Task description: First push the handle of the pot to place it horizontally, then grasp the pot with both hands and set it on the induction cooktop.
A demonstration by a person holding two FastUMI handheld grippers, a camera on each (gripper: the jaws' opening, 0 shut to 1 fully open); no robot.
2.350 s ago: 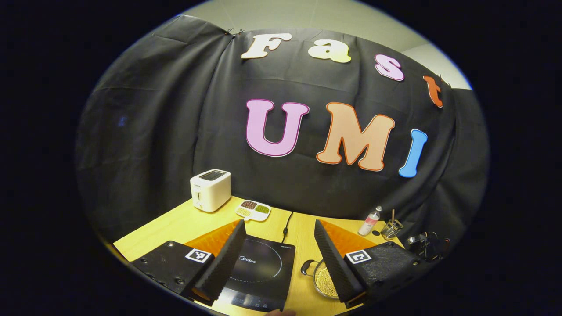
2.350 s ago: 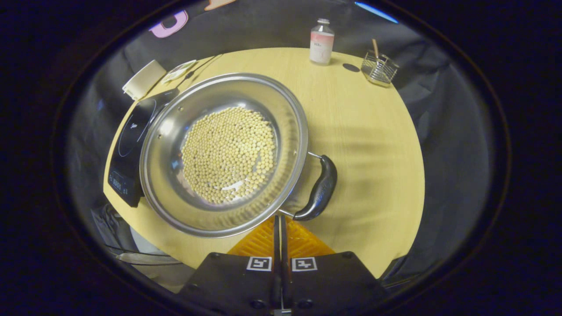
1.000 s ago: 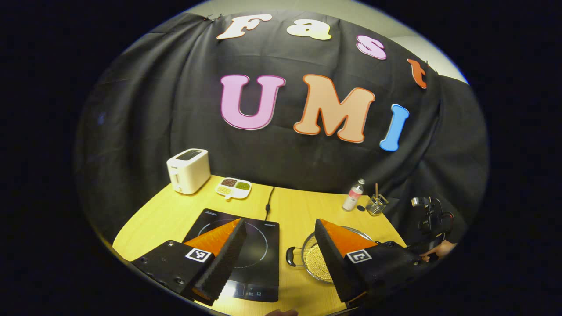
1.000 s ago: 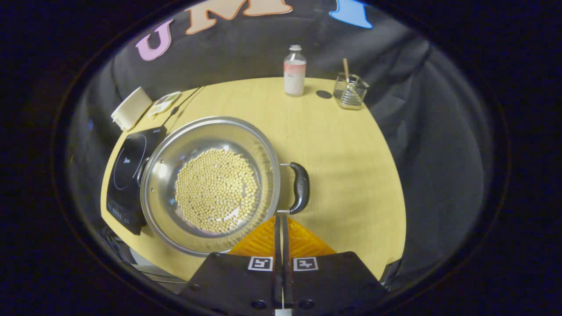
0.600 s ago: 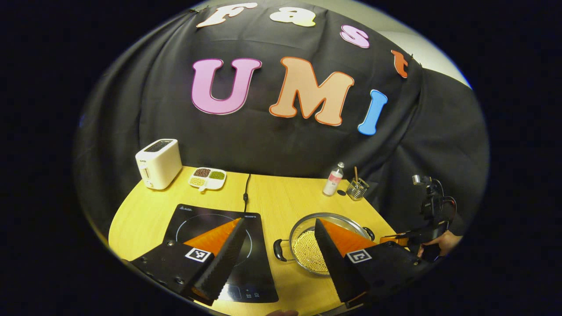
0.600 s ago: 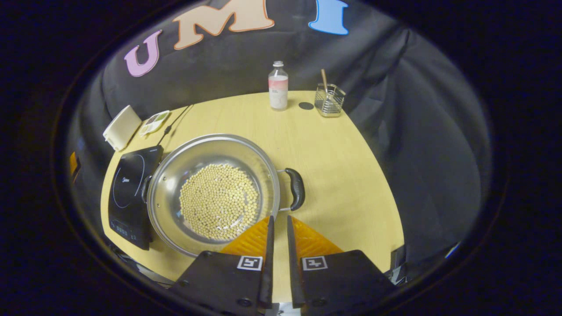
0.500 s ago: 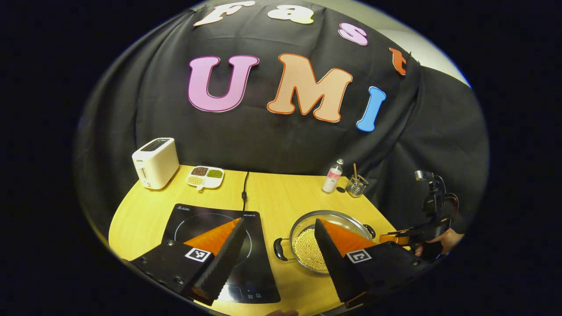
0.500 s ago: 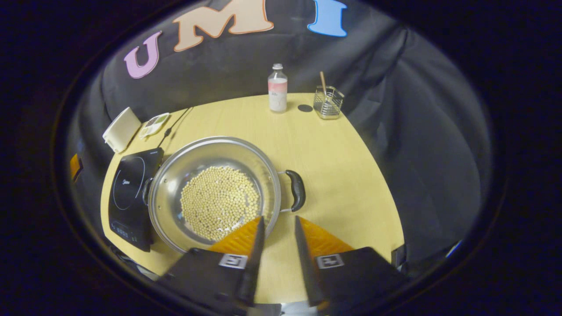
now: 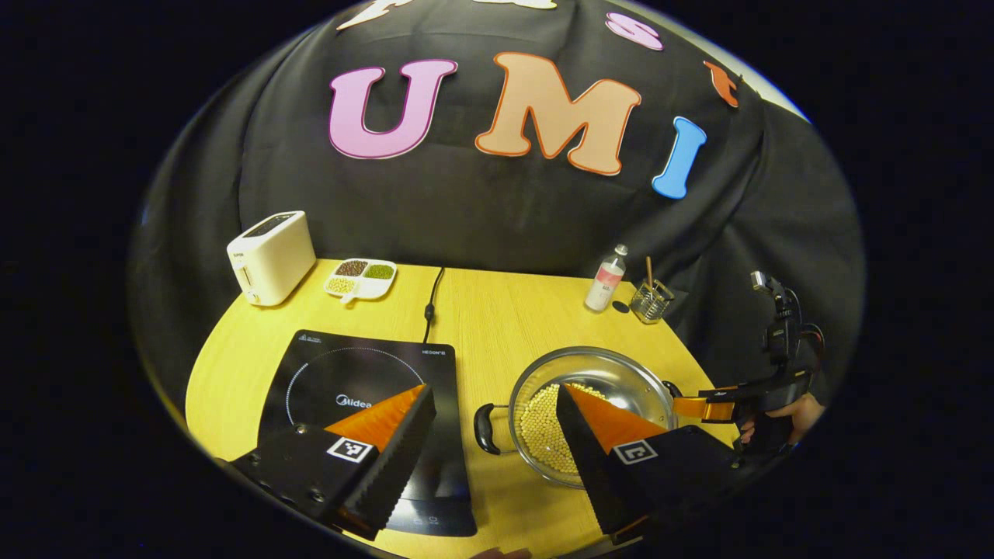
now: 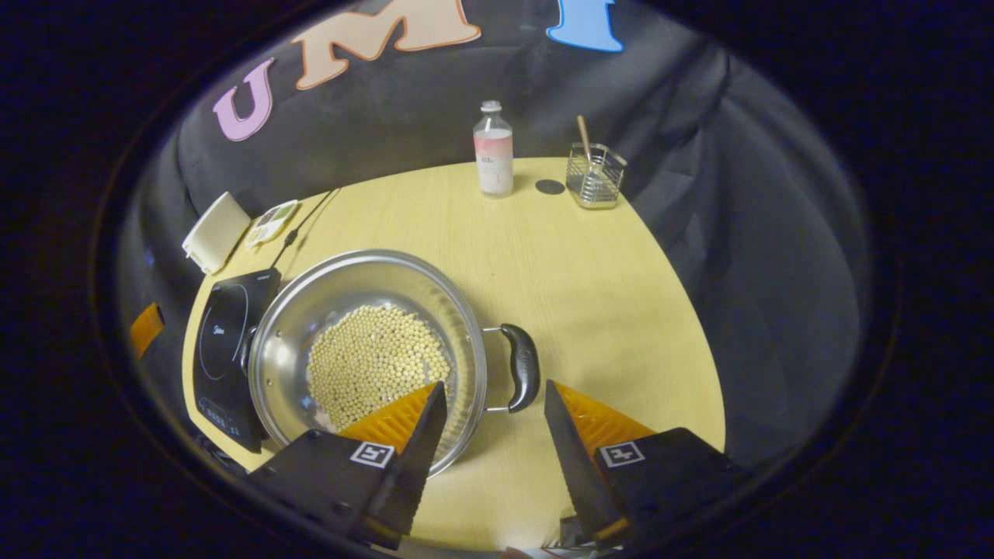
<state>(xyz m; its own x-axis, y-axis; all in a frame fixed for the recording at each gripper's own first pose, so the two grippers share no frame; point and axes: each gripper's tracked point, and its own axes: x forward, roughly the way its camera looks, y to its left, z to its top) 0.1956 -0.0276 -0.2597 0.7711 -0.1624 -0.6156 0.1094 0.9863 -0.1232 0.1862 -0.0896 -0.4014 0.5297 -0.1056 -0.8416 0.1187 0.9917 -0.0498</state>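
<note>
Right gripper [image 10: 489, 404]: jaws stood wide apart, gripping nothing, poised just short of the pot's right handle [image 10: 522, 366], which lay between their lines; judged ready to close on it.

Left gripper [image 9: 493, 411]: jaws likewise spread and empty, raised above the bench [image 9: 497, 310], the pot's left handle [image 9: 484, 428] lying between them lower down; probably lined up for the matching grasp.

Pot [image 10: 365, 349]: steel, shallow, holding a layer of pale beans [image 10: 373, 365]; stood on the bench just right of the induction cooktop [image 9: 365, 396], not yet on it. Handles lay roughly side to side, so the pushing step looked complete.

Other gripper [image 9: 730, 404], seen from the left gripper view, held by a hand [image 9: 796, 411] at the pot's far side.

Background: toaster [image 9: 270, 256], divided dish [image 9: 361, 278], bottle [image 10: 494, 159], wire holder [image 10: 594, 175], well apart from the work.
</note>
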